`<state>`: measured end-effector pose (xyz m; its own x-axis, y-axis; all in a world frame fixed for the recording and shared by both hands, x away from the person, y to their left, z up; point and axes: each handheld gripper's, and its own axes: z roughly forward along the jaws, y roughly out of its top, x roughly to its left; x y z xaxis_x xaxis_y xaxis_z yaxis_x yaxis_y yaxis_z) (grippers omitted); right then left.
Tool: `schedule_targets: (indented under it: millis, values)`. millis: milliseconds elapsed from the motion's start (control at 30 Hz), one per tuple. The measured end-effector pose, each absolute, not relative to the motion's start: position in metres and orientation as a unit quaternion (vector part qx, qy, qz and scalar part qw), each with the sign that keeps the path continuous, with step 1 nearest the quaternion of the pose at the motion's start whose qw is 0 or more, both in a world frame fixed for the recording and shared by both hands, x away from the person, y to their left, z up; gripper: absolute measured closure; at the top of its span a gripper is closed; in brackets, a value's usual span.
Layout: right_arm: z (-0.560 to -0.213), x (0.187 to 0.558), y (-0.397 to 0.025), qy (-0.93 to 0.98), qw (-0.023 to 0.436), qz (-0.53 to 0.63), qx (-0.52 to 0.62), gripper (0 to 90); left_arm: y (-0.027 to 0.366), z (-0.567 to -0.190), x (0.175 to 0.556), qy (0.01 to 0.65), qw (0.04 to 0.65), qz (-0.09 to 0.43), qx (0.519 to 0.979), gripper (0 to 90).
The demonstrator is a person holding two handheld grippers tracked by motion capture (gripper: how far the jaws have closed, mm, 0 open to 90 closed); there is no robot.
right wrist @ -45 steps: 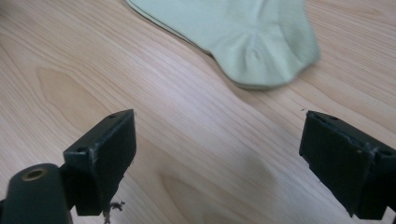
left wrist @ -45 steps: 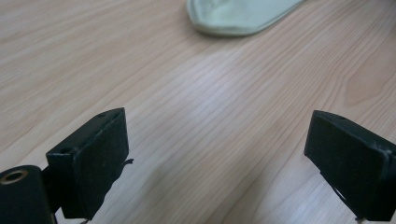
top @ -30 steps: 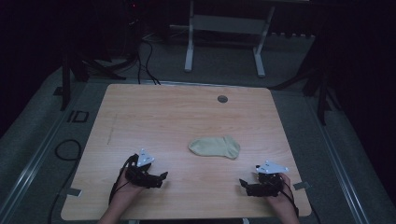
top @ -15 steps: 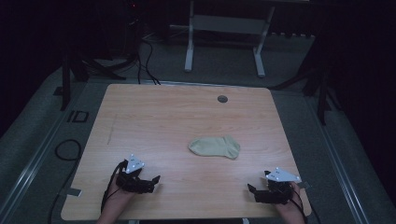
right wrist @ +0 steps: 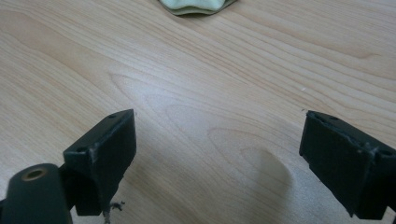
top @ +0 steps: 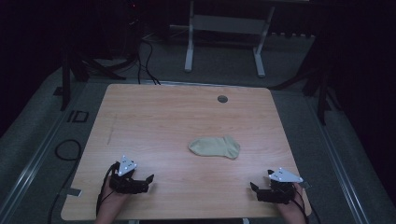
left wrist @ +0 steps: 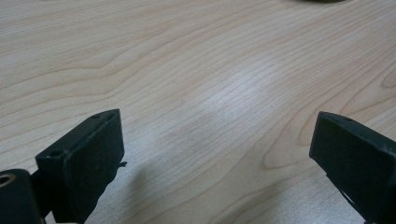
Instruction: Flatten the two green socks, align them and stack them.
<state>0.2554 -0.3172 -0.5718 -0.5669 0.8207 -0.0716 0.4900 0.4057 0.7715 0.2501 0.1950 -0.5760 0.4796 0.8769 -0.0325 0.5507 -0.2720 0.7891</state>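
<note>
A pale yellow-green sock lies flat near the middle of the wooden table, toward the right. My left gripper rests low at the front left of the table, open, its jaws wide apart over bare wood. My right gripper sits at the front right corner, also open with nothing between its jaws. In the right gripper view the sock's edge shows at the top, well beyond the jaws. A dark sliver of the sock peeks in at the top of the left gripper view.
A round grommet hole sits near the table's far edge. A white desk frame stands on the grey floor behind. Cables lie on the floor at the left. The table's front edge is just below both hands.
Both grippers have drawn back toward the front edge of the table and slightly outward, away from the sock. The sock has not moved.
</note>
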Motion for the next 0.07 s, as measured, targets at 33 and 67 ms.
schedule_targets:
  millis: [33,67]
  values:
    - [-0.572,0.2555,-0.3172,0.807,0.229,0.363,0.407,10.7,0.1954,-0.5764,0.2502,0.465,0.385,0.212,0.768,3.1]
    - [-0.5721,0.2557,-0.3173,0.806,0.229,0.363,0.407,10.8,0.1956,-0.5765,0.2502,0.465,0.386,0.211,0.769,3.0]
